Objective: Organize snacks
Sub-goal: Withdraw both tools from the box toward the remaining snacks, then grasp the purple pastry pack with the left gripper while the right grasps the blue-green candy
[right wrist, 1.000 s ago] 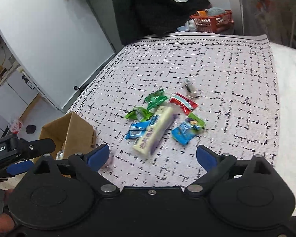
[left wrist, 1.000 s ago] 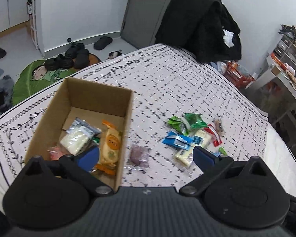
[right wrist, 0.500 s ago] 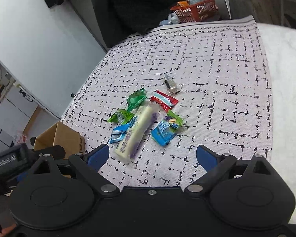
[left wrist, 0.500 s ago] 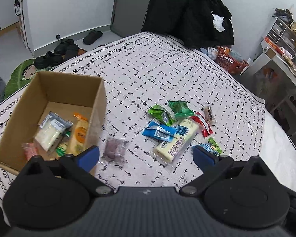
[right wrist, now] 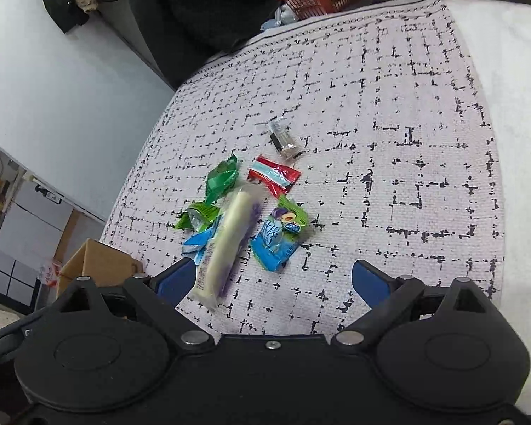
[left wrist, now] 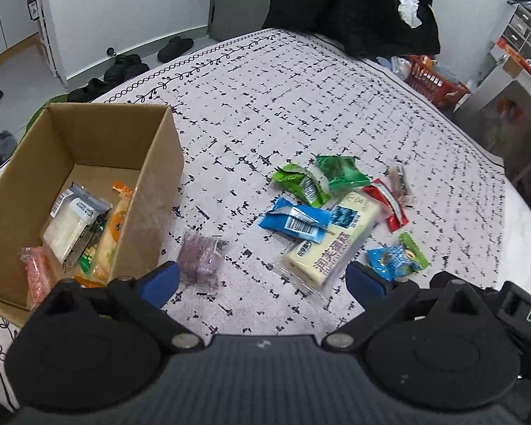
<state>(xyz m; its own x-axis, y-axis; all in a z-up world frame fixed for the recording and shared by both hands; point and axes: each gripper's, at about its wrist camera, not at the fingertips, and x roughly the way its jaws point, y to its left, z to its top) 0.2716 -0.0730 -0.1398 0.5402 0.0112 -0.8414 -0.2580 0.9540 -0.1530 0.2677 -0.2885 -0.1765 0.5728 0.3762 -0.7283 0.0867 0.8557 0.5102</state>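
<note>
box: cardboard box (left wrist: 88, 163) sits on my left, a few snacks already inside
loose snacks: long cream bar (left wrist: 331, 244) plus small packets, right of the box
my left gripper (left wrist: 262, 283): jaws apart, holding nothing
my right gripper (right wrist: 270, 279): jaws apart too, nothing in it

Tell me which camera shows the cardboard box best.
The left wrist view. There the cardboard box shows whole enough to see its open top and the snack packets lying inside. The right wrist view catches only one outer corner of it at the left edge, behind the hand-held gripper, with nothing of the inside.
</note>
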